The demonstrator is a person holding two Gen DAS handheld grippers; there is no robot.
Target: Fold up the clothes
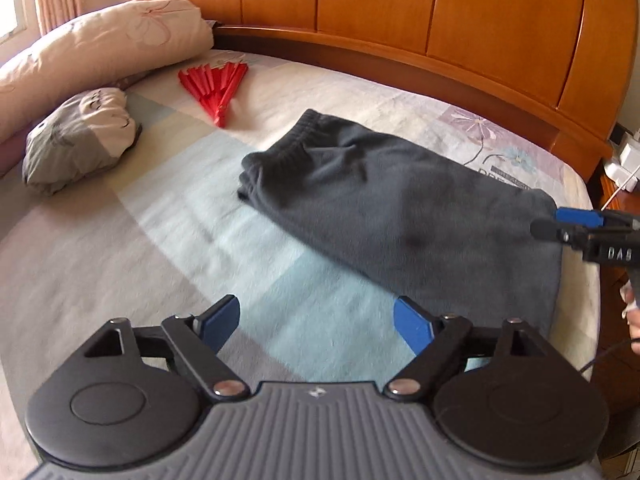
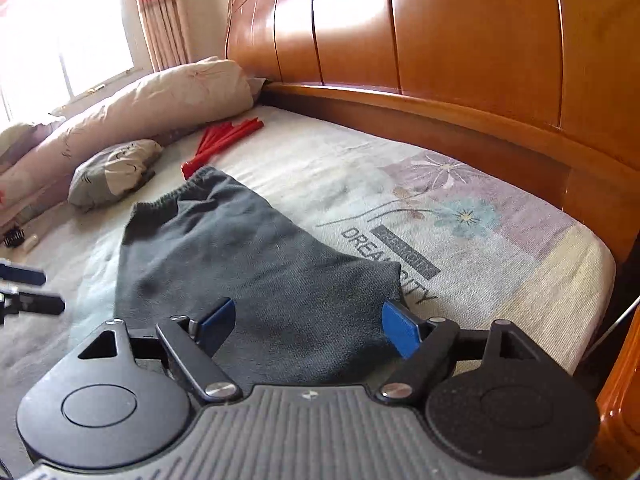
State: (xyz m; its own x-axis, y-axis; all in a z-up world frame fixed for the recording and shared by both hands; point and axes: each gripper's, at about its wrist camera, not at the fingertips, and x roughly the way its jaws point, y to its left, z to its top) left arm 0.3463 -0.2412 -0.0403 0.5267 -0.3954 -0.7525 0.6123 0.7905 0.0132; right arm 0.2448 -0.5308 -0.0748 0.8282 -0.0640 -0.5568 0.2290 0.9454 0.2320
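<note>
A dark grey garment [image 1: 380,200] with an elastic waistband at its far end lies flat on the bed sheet [image 1: 160,240]. In the left wrist view my left gripper [image 1: 316,314] is open above bare sheet, just left of the garment's near end, with nothing between its fingers. My right gripper [image 1: 580,226] pokes in from the right edge at the garment's right end. In the right wrist view my right gripper [image 2: 308,318] is open, its blue pads wide apart over the garment [image 2: 240,260] and not pressing on it. At the left edge of that view is my left gripper [image 2: 24,288].
A red folding fan [image 1: 216,84] lies beyond the garment. A small grey and cream fabric bundle [image 1: 80,136] and a long pillow [image 1: 100,48] lie at the far left. The wooden headboard [image 1: 440,20] runs along the back. The bed's edge [image 2: 592,300] drops off at the right.
</note>
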